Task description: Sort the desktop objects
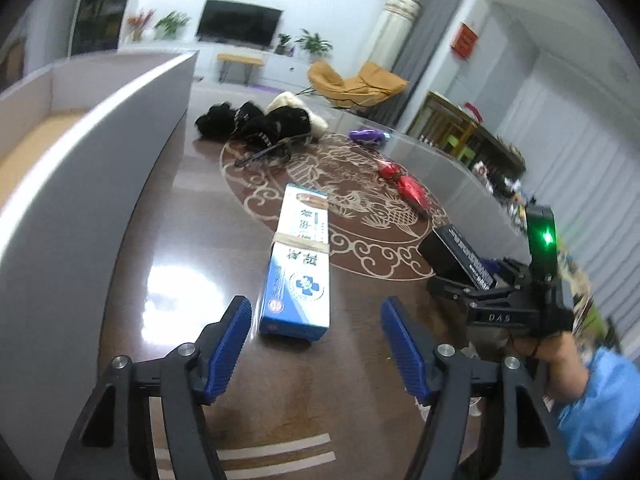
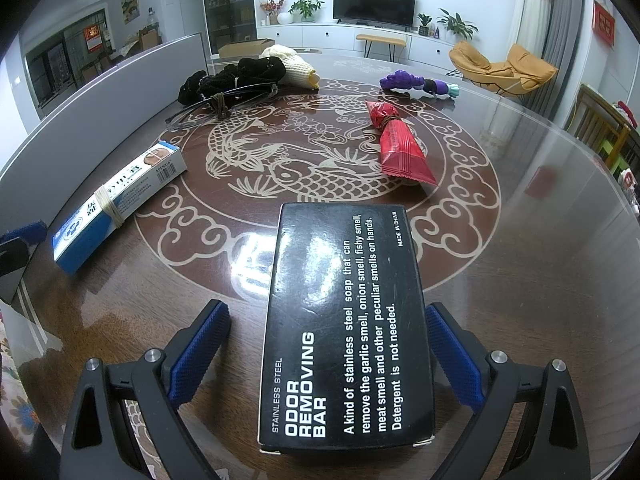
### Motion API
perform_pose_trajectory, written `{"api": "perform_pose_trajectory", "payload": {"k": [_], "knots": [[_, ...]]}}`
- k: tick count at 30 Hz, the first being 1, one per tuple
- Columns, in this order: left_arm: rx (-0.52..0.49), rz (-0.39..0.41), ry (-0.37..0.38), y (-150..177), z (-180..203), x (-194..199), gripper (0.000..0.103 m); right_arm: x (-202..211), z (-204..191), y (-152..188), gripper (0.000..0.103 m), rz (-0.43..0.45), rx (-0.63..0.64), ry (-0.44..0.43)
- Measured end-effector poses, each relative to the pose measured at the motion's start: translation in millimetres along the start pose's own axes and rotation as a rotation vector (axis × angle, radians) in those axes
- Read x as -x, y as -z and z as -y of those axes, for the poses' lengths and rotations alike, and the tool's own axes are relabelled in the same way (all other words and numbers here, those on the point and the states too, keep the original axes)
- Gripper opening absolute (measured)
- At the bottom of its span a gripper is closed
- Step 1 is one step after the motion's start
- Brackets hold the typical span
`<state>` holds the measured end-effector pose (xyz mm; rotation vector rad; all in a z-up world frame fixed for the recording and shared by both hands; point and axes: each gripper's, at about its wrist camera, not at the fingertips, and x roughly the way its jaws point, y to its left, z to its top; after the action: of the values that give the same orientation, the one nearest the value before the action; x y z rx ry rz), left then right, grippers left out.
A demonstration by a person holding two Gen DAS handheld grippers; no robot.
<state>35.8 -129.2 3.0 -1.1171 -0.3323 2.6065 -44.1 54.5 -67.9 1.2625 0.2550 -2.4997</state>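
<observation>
Hovering over the glossy brown table (image 1: 192, 240), the left gripper (image 1: 316, 344) stands with its blue pads apart and nothing between them; the blue-and-white toothpaste box (image 1: 298, 264), bound with a rubber band, lies flat just ahead of its fingertips. The right gripper (image 2: 326, 360) clasps the black odor removing bar box (image 2: 344, 320), whose far end sticks out beyond its pads.

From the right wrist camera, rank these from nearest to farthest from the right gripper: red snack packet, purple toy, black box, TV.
1. black box, between the right gripper's fingers.
2. red snack packet, mid-table, right of centre.
3. purple toy, at the table's far edge.
4. TV, on the back wall.
</observation>
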Motion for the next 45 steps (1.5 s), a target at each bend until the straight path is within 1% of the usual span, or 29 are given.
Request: {"api": "perform_pose_trajectory", "payload": {"k": [1,2,4,6,8,9,10,11,13,14,15,16,18,19,20,21,22,23,24,25,27,28,30,34,36,38,41,42,45], "knots": [[-0.028,0.001,-0.013,-2.8,4.4,-0.5,0.067,0.1,-0.3,0.1,0.098,0.0,0.0,-0.001],[-0.051,0.003,-0.042,-8.1,9.1,-2.4,0.067,-0.2,0.1,0.1,0.098,0.0,0.001,-0.001],[-0.06,-0.008,-0.061,-18.3,12.1,-11.2,0.067,-0.6,0.3,0.0,0.098,-0.001,0.0,-0.001],[-0.056,-0.056,-0.059,-27.3,13.3,-26.4,0.068,-0.6,-0.3,0.0,0.098,-0.001,0.003,-0.003],[-0.08,-0.135,-0.086,-35.2,20.4,-50.7,0.068,-1.4,0.1,-0.1,0.098,-0.001,0.003,-0.004],[-0.124,-0.14,-0.149,-37.9,27.4,-59.7,0.07,-1.5,-0.1,-0.3,0.098,-0.001,0.003,-0.004],[-0.15,-0.151,-0.186,-37.8,31.3,-64.9,0.071,-1.3,-0.3,-0.3,0.098,-0.001,0.003,-0.004],[-0.189,-0.163,-0.241,-38.8,36.6,-72.0,0.071,-1.4,-0.3,-0.3,0.099,-0.001,0.003,-0.005],[-0.21,-0.218,-0.296,-39.5,37.5,-85.9,0.071,-2.5,-0.6,-2.5,0.101,-0.022,0.011,-0.023],[-0.208,-0.242,-0.318,-39.6,35.5,-91.3,0.071,-4.1,-0.5,-6.5,0.1,-0.056,0.024,-0.034],[-0.206,-0.26,-0.343,-38.3,32.1,-95.2,0.074,-4.7,1.1,-12.2,0.1,-0.095,0.033,-0.063],[-0.191,-0.241,-0.339,-37.9,28.3,-93.2,0.074,-2.4,1.5,-13.8,0.1,-0.104,0.034,-0.072],[-0.172,-0.241,-0.334,-36.8,21.7,-93.3,0.075,2.0,3.9,-20.5,0.1,-0.122,0.045,-0.06],[-0.158,-0.232,-0.319,-36.3,18.4,-92.7,0.075,1.3,3.8,-21.2,0.1,-0.136,0.05,-0.058],[-0.144,-0.228,-0.303,-35.8,15.1,-92.8,0.075,-3.1,3.4,-21.9,0.1,-0.174,0.061,-0.054],[-0.153,-0.221,-0.3,-35.3,14.1,-92.5,0.076,-5.7,2.9,-20.8,0.09,-0.196,0.07,-0.042],[-0.161,-0.216,-0.293,-36.3,15.8,-92.8,0.074,-6.8,2.5,-19.2,0.082,-0.206,0.079,-0.028],[-0.165,-0.201,-0.29,-36.5,15.4,-91.6,0.053,-3.7,3.7,-19.3,0.06,-0.193,0.07,-0.052],[-0.169,-0.178,-0.288,-36.5,15.9,-88.2,0.043,0.2,4.7,-21.7,0.059,-0.187,0.07,-0.026],[-0.158,-0.179,-0.279,-36.8,15.2,-86.0,0.043,1.8,5.9,-23.4,0.059,-0.199,0.062,-0.024],[-0.132,-0.166,-0.238,-34.4,13.4,-78.8,0.043,13.0,9.9,-27.1,0.059,-0.177,0.028,-0.03],[-0.124,-0.157,-0.231,-34.6,14.0,-77.6,0.043,20.0,11.1,-29.6,0.059,-0.167,0.017,-0.038],[-0.099,-0.12,-0.207,-33.5,16.9,-63.4,0.043,31.4,11.1,-35.6,0.059,-0.146,0.008,-0.051],[-0.023,-0.015,-0.127,-43.3,24.4,-12.3,0.043,56.5,-0.3,-59.5,0.059,-0.096,0.016,-0.082],[0.011,0.044,-0.1,-54.1,21.6,18.5,0.043,68.8,-15.5,-80.2,0.059,-0.065,0.032,-0.109],[0.039,0.105,-0.096,-66.9,10.9,54.9,0.043,80.2,-41.2,-104.8,0.059,-0.024,0.057,-0.144],[0.078,0.16,-0.135,-82.9,-20.3,101.1,0.043,91.8,-83.7,-135.9,0.059,0.024,0.09,-0.208],[0.091,0.171,-0.156,-85.8,-32.3,112.8,0.043,94.6,-105.2,-148.8,0.059,0.043,0.101,-0.245],[0.151,0.18,-0.297,-90.2,-87.5,144.5,0.043,96.5,-168.9,-176.9,0.059,0.08,0.126,-0.352]]}}
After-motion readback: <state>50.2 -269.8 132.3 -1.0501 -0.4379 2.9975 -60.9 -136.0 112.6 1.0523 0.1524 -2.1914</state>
